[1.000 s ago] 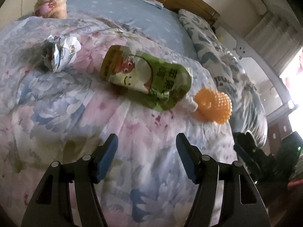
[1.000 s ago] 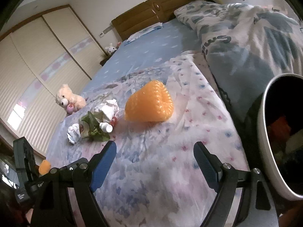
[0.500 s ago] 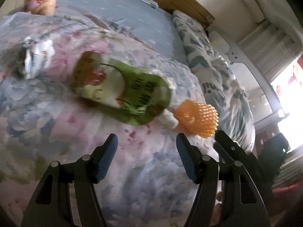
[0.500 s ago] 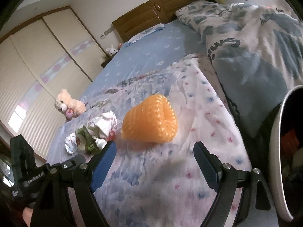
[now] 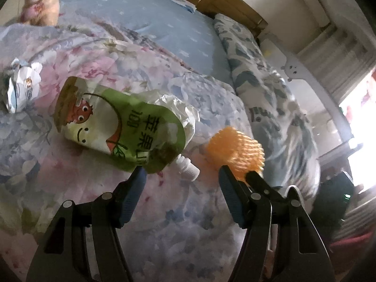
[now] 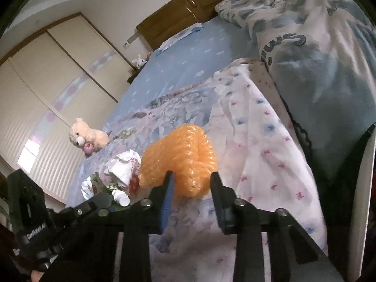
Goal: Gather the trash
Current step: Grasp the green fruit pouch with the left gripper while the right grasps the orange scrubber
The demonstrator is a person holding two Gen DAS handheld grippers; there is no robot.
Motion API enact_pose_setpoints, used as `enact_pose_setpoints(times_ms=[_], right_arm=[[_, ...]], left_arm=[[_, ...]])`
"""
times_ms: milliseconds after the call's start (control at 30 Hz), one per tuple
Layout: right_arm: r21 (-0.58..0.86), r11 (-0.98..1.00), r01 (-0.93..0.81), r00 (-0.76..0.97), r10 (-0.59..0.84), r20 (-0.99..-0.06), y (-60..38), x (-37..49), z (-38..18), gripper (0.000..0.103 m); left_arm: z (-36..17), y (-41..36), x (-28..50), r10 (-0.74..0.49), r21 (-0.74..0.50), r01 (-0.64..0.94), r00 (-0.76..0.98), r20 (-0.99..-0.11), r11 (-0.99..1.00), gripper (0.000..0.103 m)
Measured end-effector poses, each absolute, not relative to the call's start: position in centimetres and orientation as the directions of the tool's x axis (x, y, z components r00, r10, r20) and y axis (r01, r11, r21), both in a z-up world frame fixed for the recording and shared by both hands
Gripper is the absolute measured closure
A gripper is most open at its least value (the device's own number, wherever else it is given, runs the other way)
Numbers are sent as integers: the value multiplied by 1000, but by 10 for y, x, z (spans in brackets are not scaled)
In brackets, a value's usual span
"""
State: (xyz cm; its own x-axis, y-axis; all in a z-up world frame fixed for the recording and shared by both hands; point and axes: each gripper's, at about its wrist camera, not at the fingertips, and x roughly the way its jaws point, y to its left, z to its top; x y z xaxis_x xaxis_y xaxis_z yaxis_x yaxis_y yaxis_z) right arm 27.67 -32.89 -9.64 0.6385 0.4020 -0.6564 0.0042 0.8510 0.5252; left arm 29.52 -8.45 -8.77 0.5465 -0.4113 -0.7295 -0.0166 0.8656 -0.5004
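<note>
The net (image 6: 181,155) is an orange foam sleeve, knobbly and squashed, lying on its side on the flowered quilt (image 6: 258,152). The right gripper (image 6: 191,176) has just been closing; its jaws now stand narrow, with the net's near lower edge caught between them, clenched on it.

Just left of the net lies a green pouch (image 5: 117,131) with a cartoon face and a white cap (image 5: 188,170) pointing towards the net. The left gripper (image 5: 181,171) is released: its jaws have just drawn in a little but stand wide, the cap between the tips and untouched, one fingertip (image 5: 138,172) at the pouch's lower edge. Crumpled white paper (image 5: 183,110) sits behind the pouch, and a crushed wrapper (image 5: 21,87) lies well left of the net.

Right of the net the quilt is bare up to the bed's edge, where it drops beside a white-rimmed bin (image 6: 362,199). A teddy (image 6: 87,136) sits far beyond the net, to the left.
</note>
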Motion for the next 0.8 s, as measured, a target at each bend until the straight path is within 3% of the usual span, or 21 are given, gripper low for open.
enact_pose_setpoints(times_ms=[67, 100, 133, 367, 400, 433, 800], right_arm=[[527, 850, 5, 641, 402, -654, -330, 272, -97, 83], [527, 850, 5, 643, 401, -652, -331, 269, -97, 84], [528, 849, 3, 644, 402, -651, -331, 266, -96, 84], [531, 847, -4, 649, 406, -643, -333, 250, -92, 86], [529, 848, -8, 649, 407, -642, -332, 248, -91, 86], [530, 848, -13, 649, 410, -641, -331, 243, -89, 86], [494, 867, -69, 640, 418, -645, -308, 204, -77, 86]], left_arm=[[-90, -89, 294, -400, -476, 1, 544, -738, 880, 61], [-92, -91, 294, -402, -470, 9, 533, -744, 882, 79], [-94, -92, 294, -408, -468, 17, 521, -750, 883, 83], [-84, -82, 264, -383, -413, 80, 563, -732, 907, 86], [-84, -79, 258, -388, -412, 91, 562, -731, 907, 102], [-83, -76, 253, -399, -416, 102, 552, -732, 904, 103], [-93, -49, 201, -417, -410, 135, 517, -748, 902, 103]])
